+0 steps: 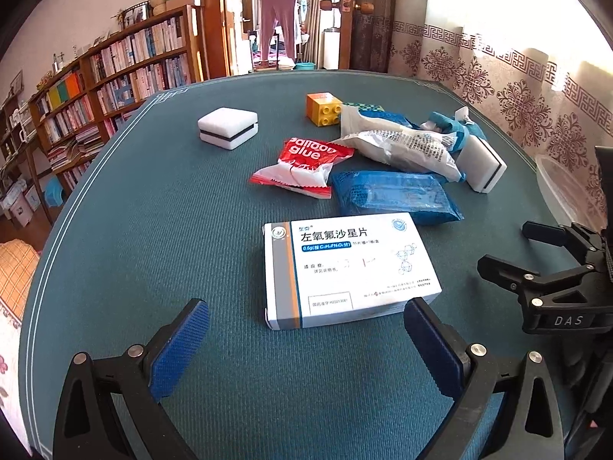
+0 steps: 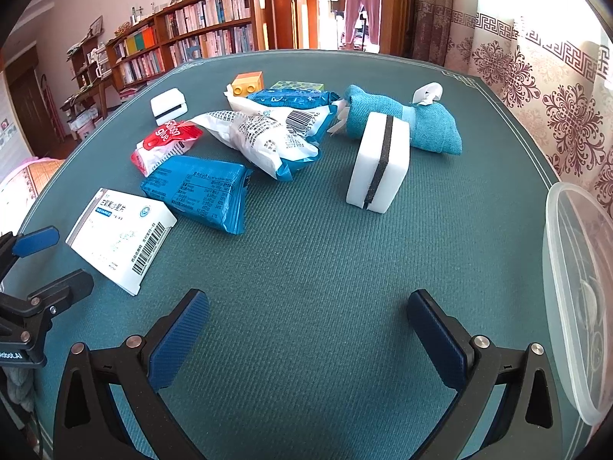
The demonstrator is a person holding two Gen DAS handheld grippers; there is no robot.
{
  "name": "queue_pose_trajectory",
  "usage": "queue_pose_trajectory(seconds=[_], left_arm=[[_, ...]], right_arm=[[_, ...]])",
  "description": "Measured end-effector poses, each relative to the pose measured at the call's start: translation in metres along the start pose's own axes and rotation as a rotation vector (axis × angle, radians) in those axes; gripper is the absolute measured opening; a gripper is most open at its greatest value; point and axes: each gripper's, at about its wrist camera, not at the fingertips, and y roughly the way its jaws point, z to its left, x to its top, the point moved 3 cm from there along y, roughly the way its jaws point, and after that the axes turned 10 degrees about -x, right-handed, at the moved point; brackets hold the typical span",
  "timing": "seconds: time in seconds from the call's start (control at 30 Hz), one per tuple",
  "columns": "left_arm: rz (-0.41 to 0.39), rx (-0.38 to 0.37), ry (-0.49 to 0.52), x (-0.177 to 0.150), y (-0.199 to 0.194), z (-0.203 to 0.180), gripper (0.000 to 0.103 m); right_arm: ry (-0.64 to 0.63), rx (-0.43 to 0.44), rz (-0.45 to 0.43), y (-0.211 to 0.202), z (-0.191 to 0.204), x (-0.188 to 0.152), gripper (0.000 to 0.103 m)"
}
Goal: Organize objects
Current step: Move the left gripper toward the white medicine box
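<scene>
A white medicine box [image 1: 348, 268] [image 2: 118, 235] lies flat on the teal table, just beyond my left gripper [image 1: 306, 318], which stands open with nothing between its blue pads. My right gripper [image 2: 308, 310] is open too, over bare cloth. Ahead of it stands a white sponge block with a black stripe [image 2: 379, 161] [image 1: 481, 165]. A red balloon-glue packet [image 1: 302, 166] [image 2: 164, 145], a blue packet [image 1: 394, 195] [image 2: 199, 191], a white wrapper [image 1: 402, 145] [image 2: 264, 138], a teal cloth pouch [image 2: 406, 122], a second sponge [image 1: 228, 128] [image 2: 168, 105] and an orange-yellow brick [image 1: 323, 109] [image 2: 247, 84] lie scattered.
A clear plastic container [image 2: 574, 287] [image 1: 555, 188] sits at the table's right edge. The right gripper shows at the right of the left wrist view [image 1: 536, 264]; the left one at the left edge of the right wrist view [image 2: 38, 268]. Bookshelves [image 1: 115, 76] and a patterned curtain [image 2: 536, 88] stand beyond.
</scene>
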Motion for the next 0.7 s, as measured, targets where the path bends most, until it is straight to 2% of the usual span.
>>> queue_pose_trajectory(seconds=[0.17,0.47,0.57,0.7], left_arm=[[0.003,-0.046,0.142,0.021,0.01,-0.001,0.103],[-0.004,-0.23,0.237,0.049,0.015,-0.006,0.103],[0.023,-0.311,0.276,0.053,0.022,-0.014,0.103],[0.07,-0.348,0.335,0.049,0.031,-0.023,0.103]], right_arm=[[-0.003,-0.004,0.001,0.001,0.0,0.0,0.103],[-0.006,-0.012,0.001,0.0,0.001,0.0,0.103],[-0.006,-0.012,0.001,0.0,0.001,0.0,0.103],[-0.004,-0.011,0.0,0.0,0.0,0.0,0.103]])
